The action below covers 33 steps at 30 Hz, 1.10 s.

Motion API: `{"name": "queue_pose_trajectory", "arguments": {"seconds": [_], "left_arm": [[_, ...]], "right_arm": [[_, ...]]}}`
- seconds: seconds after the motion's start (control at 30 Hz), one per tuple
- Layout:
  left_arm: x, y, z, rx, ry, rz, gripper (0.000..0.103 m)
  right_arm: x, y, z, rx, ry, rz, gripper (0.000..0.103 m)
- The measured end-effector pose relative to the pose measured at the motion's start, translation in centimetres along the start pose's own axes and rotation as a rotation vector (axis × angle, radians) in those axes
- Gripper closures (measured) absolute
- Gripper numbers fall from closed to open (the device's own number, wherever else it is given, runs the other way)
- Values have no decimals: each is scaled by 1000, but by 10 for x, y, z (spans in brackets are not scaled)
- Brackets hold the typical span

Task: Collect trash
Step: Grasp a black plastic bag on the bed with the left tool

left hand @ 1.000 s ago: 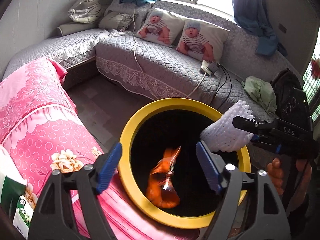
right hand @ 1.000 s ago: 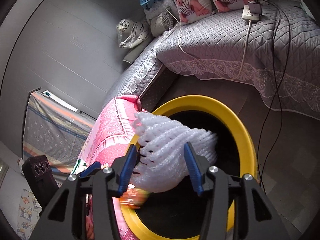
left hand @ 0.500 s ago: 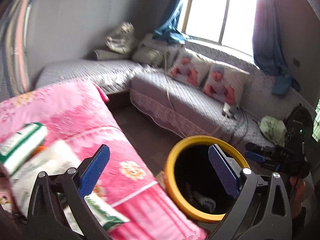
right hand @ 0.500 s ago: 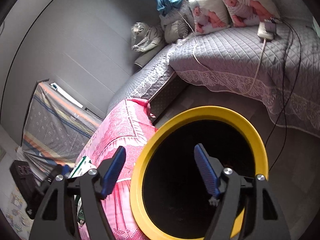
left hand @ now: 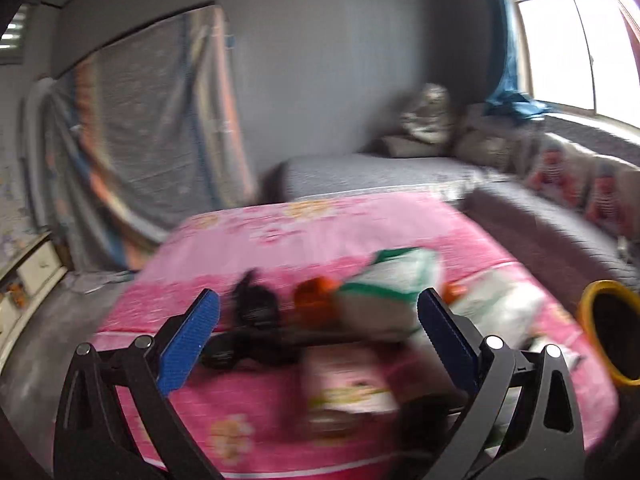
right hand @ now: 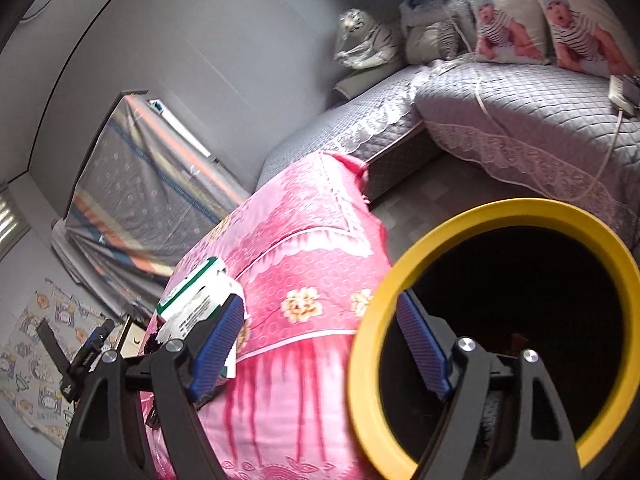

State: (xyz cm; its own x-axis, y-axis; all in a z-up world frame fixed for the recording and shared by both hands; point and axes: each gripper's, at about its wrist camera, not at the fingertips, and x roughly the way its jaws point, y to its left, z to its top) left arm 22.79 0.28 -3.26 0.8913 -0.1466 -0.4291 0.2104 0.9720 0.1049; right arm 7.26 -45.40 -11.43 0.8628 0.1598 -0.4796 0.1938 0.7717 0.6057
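My left gripper (left hand: 316, 336) is open and empty above the pink-covered table (left hand: 320, 232). Blurred trash lies there: a green-and-white packet (left hand: 384, 292), an orange wrapper (left hand: 314, 300), a black item (left hand: 256, 304) and a pink-and-green packet (left hand: 348, 384). The yellow-rimmed bin (left hand: 592, 320) stands at the table's right end. My right gripper (right hand: 320, 344) is open and empty, straddling the near rim of the bin (right hand: 400, 280). A green-and-white packet (right hand: 196, 292) shows on the table's left in the right wrist view.
A grey quilted sofa (right hand: 520, 112) with baby-print cushions (right hand: 504, 32) runs behind the bin, with a charger and cable (right hand: 620, 92) on it. A striped covered panel (left hand: 152, 128) leans on the back wall. A tiger toy (right hand: 364, 40) sits in the sofa corner.
My right gripper has let the white foam net fall into the bin and opened. My left gripper has swung left from the bin to over the table's trash.
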Motion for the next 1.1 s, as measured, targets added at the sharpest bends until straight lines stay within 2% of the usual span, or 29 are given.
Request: {"name": "queue_pose_trajectory", "arguments": {"seconds": [0.13,0.23,0.3,0.57,0.63,0.67,0.7,0.73,0.77,0.9,1.1], "left_arm": [[28,53,-16,-25,93,67,8],[55,79,-28,-83,183,50,9],[71,88,-36,-111,221,44,9],[113,86,-47,-124,327,-14,9],[119,89,-48,-126,342,-17,17],[122,89,-48,-127,354,-23,36],[126,90,-49,-132,372,-35,51],[130,92,-50,-147,387,-39,59],[132,95,-52,-163,397,-42,78],[127,107,-53,-232,381,-65,87],[100,113,-44,-266,307,-91,90]], "right_arm": [[21,28,-5,-34,39,20,28],[35,49,-8,-60,65,28,28],[42,58,-10,-69,78,35,28],[55,83,-14,-109,103,41,28],[56,84,-15,-115,108,43,28],[56,85,-16,-116,111,44,28],[57,84,-16,-116,114,44,28],[58,84,-17,-115,116,46,28],[58,83,-17,-114,117,46,28],[56,84,-19,-124,117,51,28],[55,99,-22,-176,110,67,28]]}}
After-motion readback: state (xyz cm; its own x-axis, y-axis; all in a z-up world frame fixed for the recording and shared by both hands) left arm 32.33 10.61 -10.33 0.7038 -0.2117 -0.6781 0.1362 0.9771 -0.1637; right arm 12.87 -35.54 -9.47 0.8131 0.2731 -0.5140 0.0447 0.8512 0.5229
